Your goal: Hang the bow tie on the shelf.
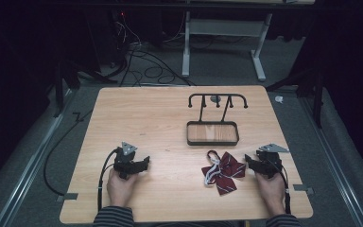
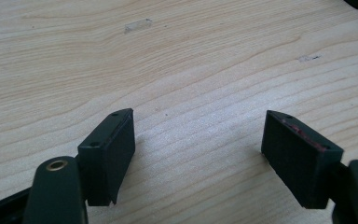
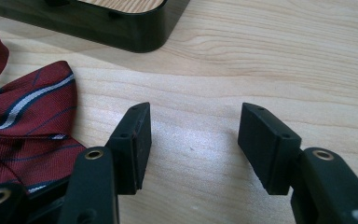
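Open right tongs (image 3: 193, 140) flank a maroon, white-striped bow tie (image 3: 23, 121).

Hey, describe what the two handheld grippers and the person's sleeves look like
Both grippers, left and right, are black, each with two blocky, flat-faced jaws and brass-coloured rivets at the jaw joints. A grey three-cornered plate sits on top of each, and a black cable trails back from each toward the person. The sleeves are dark with thin light stripes.
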Available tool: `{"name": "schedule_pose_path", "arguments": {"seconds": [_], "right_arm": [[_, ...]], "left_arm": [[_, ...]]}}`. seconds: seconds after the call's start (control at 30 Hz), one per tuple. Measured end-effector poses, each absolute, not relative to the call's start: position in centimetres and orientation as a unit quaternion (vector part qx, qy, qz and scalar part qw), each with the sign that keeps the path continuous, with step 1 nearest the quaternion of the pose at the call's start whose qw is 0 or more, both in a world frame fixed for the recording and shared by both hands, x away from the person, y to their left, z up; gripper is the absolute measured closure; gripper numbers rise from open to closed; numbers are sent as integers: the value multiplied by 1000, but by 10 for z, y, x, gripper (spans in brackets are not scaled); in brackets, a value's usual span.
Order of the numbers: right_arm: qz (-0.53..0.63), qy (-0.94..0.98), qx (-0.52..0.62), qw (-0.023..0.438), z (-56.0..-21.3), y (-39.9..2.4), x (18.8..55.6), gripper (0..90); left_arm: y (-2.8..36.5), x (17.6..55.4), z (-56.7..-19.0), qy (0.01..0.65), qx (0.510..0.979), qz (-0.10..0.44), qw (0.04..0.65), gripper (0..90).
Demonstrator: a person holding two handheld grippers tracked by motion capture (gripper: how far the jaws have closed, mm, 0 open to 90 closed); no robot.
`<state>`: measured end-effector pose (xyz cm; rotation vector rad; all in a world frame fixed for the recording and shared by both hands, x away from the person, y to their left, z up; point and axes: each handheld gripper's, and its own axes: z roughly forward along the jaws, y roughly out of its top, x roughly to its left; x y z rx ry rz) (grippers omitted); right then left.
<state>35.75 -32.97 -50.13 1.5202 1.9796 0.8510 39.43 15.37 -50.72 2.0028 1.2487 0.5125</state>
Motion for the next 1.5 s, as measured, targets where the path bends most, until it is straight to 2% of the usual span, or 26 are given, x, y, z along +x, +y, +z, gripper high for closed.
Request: {"name": "schedule_pose_path", "arguments": {"seconds": [1.23,1.37,1.5], "right_arm": [[315,729,555,246,-501,-331,358,449],[320,729,555,241,-501,-333,358,462],[324,726,560,233,-500,-334,355,527]], "left_arm": [[153,394,-507,483,776,200,354,263],[153,394,-507,483,776,200,354,263],[153,394,-507,483,776,200,354,264]]}}
